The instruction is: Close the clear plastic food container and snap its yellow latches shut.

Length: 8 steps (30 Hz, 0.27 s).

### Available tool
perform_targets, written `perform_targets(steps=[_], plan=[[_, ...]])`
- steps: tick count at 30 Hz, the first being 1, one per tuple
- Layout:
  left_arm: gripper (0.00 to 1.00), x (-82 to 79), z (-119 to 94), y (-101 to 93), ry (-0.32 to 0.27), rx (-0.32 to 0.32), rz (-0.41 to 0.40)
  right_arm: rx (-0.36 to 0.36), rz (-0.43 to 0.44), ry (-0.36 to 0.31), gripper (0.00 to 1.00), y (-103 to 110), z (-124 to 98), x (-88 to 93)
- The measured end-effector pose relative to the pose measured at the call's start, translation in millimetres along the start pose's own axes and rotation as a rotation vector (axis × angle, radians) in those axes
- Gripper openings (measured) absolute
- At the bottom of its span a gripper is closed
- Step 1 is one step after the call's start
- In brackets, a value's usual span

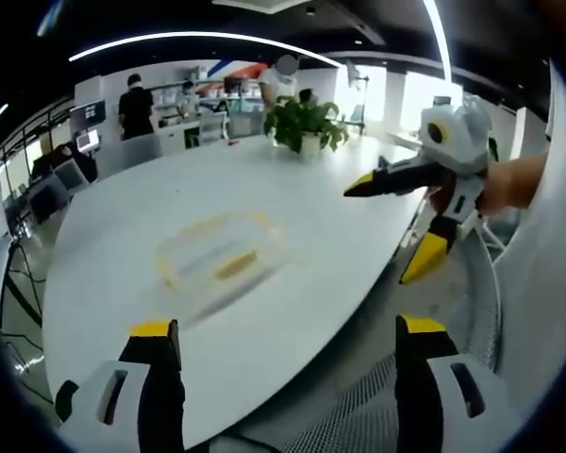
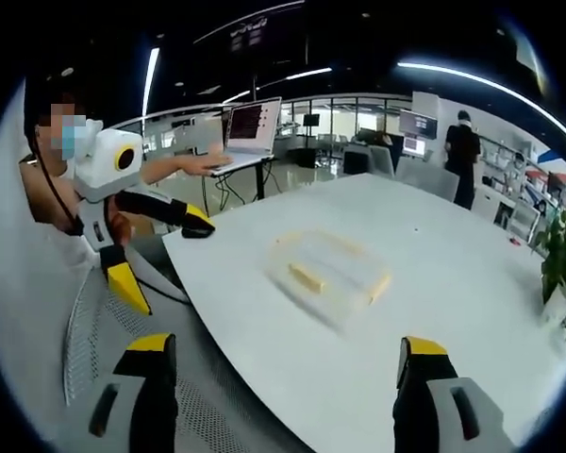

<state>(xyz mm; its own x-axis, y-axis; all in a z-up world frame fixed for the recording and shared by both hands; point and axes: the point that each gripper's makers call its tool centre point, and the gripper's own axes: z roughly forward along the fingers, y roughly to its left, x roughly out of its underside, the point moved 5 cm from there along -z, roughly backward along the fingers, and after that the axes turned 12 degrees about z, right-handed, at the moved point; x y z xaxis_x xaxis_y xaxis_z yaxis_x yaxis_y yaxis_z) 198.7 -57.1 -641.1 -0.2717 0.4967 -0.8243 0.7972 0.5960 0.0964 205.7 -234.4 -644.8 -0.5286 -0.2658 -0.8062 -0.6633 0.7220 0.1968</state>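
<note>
Container [image 1: 222,257]: one clear plastic unit with yellow latches, lying on the white table [image 1: 123,236], well apart from both tools. Two grippers are present; the left gripper [image 1: 288,344] and the right gripper [image 2: 288,363] each have jaws spread wide, holding nothing. One potted plant [image 1: 307,123] stands at the table's far side.

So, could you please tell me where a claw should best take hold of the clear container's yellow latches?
Probably the latch on the container's near long side, approached from the table edge nearest the claws, since it faces them.
</note>
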Motion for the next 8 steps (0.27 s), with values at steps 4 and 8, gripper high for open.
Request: perform_targets(steps=[4,8], plan=[[0.93,0.5,0.0,0.3,0.001,-0.001,-0.003,-0.003,0.004,-0.003,0.97,0.4,0.0,-1.0],[0.93,0.4,0.4,0.0,0.002,0.0,0.0,-0.004,0.004,-0.003,0.96,-0.3,0.0,-0.9]])
